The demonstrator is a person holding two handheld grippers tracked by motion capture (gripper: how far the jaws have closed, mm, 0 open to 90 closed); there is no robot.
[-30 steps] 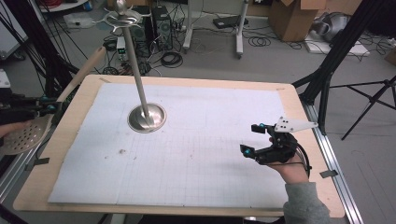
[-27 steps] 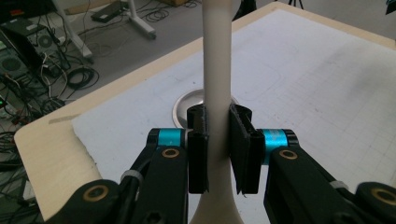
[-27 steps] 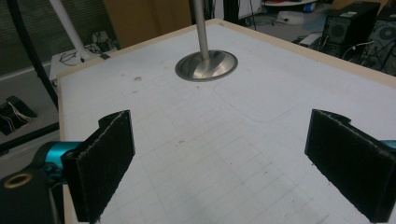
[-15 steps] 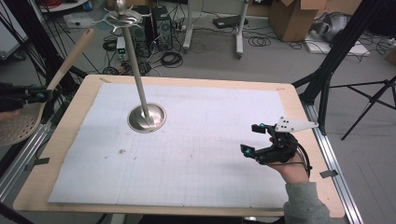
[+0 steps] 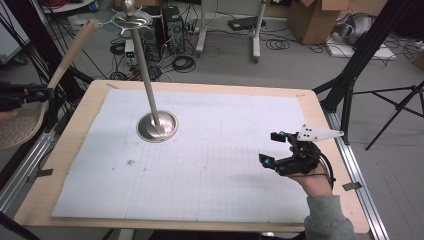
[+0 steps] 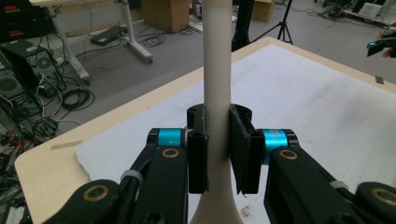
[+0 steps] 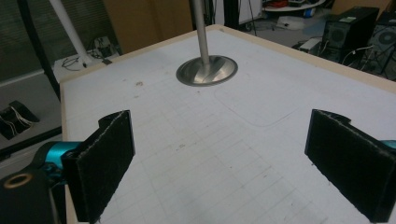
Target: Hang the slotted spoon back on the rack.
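- Two grippers were in play. Nearest the person, the right gripper (image 5: 270,148) hovered over the white mat (image 5: 225,170), jaws spread wide with nothing between them.
- Off the left edge of the table (image 5: 90,110), the left gripper (image 5: 40,92) was clamped on the handle of a pale skimmer spoon (image 5: 15,131). In the left gripper view both pads (image 6: 198,149) pressed the round shaft just above its flare toward the bowl.
- Handling, judged: the spoon looked light and stiff. The shaft is smooth and round, so it could twist between flat pads. A hold low on the handle, near the bowl, keeps the weight close.
- The spoon's perforated bowl looked empty; its handle slanted up and away over the floor.
- Farther on, a metal stand (image 5: 145,65) stood upright on its round base (image 5: 157,126) on the mat. The hooked disc (image 5: 131,20) at its top carried nothing.
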